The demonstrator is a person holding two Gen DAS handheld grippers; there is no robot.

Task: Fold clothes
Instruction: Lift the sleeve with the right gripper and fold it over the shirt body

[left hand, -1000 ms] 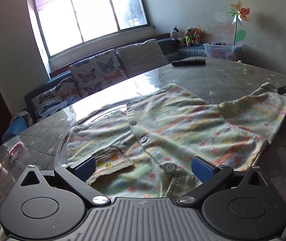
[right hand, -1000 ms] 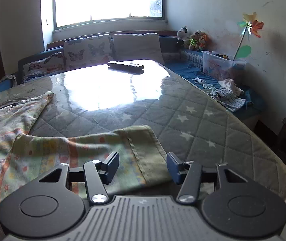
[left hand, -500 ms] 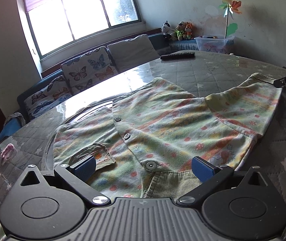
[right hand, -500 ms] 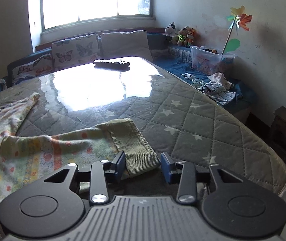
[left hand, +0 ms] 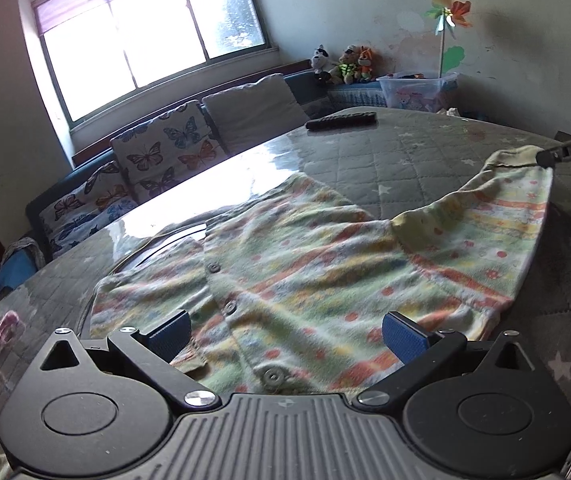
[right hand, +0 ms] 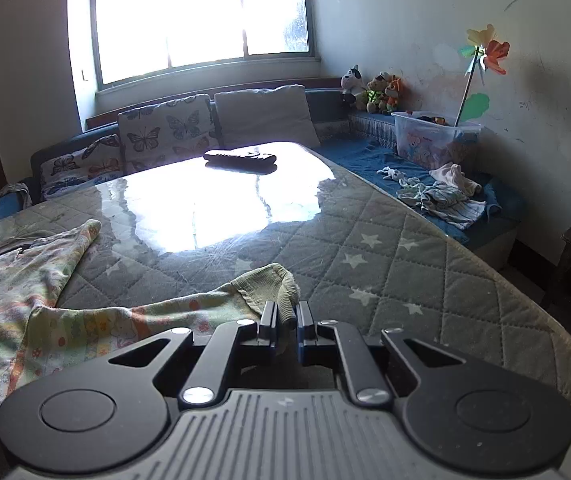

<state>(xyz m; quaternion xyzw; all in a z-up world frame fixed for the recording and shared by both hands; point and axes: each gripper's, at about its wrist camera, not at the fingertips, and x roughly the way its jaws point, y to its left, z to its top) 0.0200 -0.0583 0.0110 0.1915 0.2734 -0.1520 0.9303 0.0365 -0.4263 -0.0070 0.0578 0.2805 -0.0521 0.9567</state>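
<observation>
A soft, fleecy baby garment (left hand: 325, 272) with pastel stripes, small flowers and round grey buttons lies spread across the worktop (right hand: 385, 248), a rounded surface covered in grey quilted cloth with white stars under a glossy clear sheet. The right hand-held gripper (right hand: 285, 316) is pinched together on the ribbed yellow-green cuff (right hand: 281, 284) of the sleeve, at about three o'clock of the garment, and the cuff bunches up between its black pads. The left hand-held gripper (left hand: 285, 334) hangs over the buttoned front edge at six o'clock, its blue textured pads wide apart, with cloth beneath them. A long dark remote (right hand: 241, 158) lies at twelve o'clock.
</observation>
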